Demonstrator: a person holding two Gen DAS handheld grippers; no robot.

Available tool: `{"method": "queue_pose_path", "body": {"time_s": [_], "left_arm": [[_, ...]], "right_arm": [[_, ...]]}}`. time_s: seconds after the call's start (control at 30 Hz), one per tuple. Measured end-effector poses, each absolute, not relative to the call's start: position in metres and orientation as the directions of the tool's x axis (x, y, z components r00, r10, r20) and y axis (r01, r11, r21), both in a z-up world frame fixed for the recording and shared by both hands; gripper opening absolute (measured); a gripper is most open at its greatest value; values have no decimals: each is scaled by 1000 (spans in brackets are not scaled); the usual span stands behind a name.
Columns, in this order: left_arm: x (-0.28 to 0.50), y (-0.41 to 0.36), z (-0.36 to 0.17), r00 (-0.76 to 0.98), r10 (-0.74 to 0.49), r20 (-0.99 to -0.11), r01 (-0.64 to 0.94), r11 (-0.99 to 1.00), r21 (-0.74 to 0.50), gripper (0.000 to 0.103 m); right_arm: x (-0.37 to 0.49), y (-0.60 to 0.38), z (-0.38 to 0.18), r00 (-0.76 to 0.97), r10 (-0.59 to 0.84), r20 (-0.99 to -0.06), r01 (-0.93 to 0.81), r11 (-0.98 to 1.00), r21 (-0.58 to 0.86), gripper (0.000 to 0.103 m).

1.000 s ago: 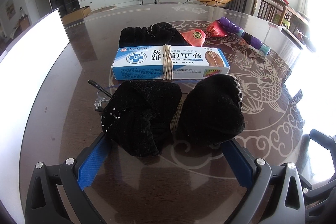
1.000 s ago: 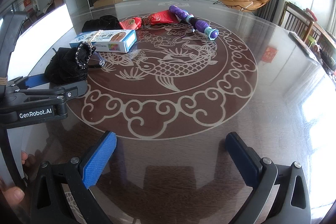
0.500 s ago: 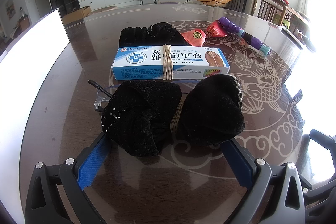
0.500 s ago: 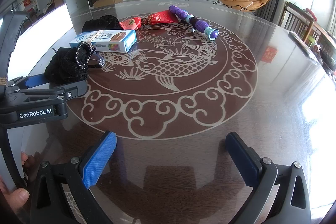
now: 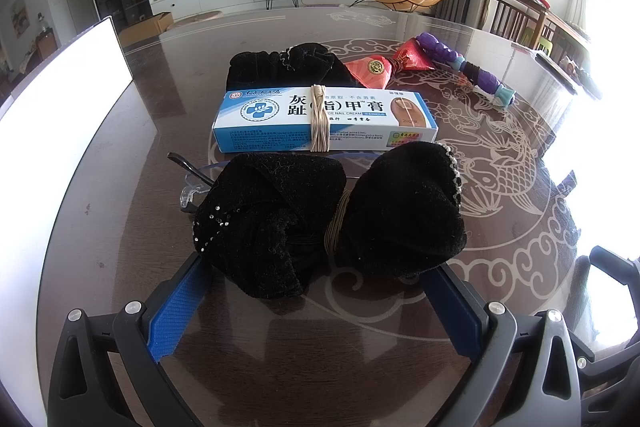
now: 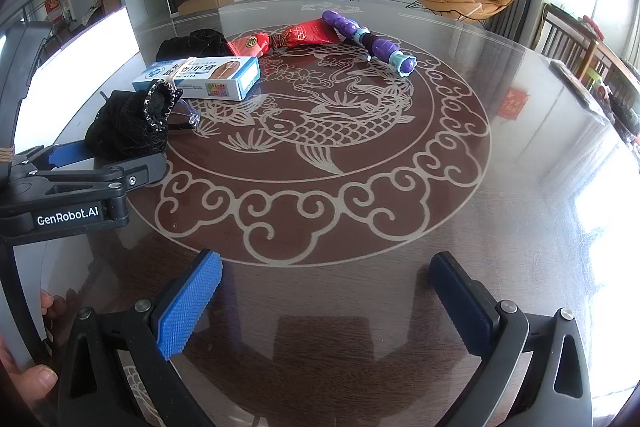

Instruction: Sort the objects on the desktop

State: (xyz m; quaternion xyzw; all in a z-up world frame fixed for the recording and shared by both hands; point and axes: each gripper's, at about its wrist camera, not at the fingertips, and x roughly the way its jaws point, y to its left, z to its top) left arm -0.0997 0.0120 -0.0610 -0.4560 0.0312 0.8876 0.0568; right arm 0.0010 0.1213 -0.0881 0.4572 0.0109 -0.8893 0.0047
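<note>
Left wrist view: nothing has moved over the last second. The left gripper (image 5: 316,291) still has its blue fingers (image 5: 176,311) spread apart on either side of the black cloth bundle (image 5: 320,223), which lies on the bench (image 5: 120,187) tied at the middle with a band; whether the pads touch the cloth is unclear. Behind it sit clear glasses (image 5: 192,183), a blue cream box (image 5: 324,121), another black cloth (image 5: 284,71), a red pouch (image 5: 370,71) and a purple toy (image 5: 468,69). The pause suggests the grasp is not yet made.

Right wrist view: the right gripper (image 6: 324,295) likewise stays put, fingers wide apart over bare bench, holding nothing.
</note>
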Motion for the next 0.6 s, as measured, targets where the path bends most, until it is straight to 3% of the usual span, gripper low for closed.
{"method": "queue_pose_path", "body": {"time_s": [0.6], "left_arm": [[-99,12,-61,-576,77,-814,-137,-991,4,103]], "right_arm": [[1,121,-88,-582,2,-813,18,-1000,-15,103]]}}
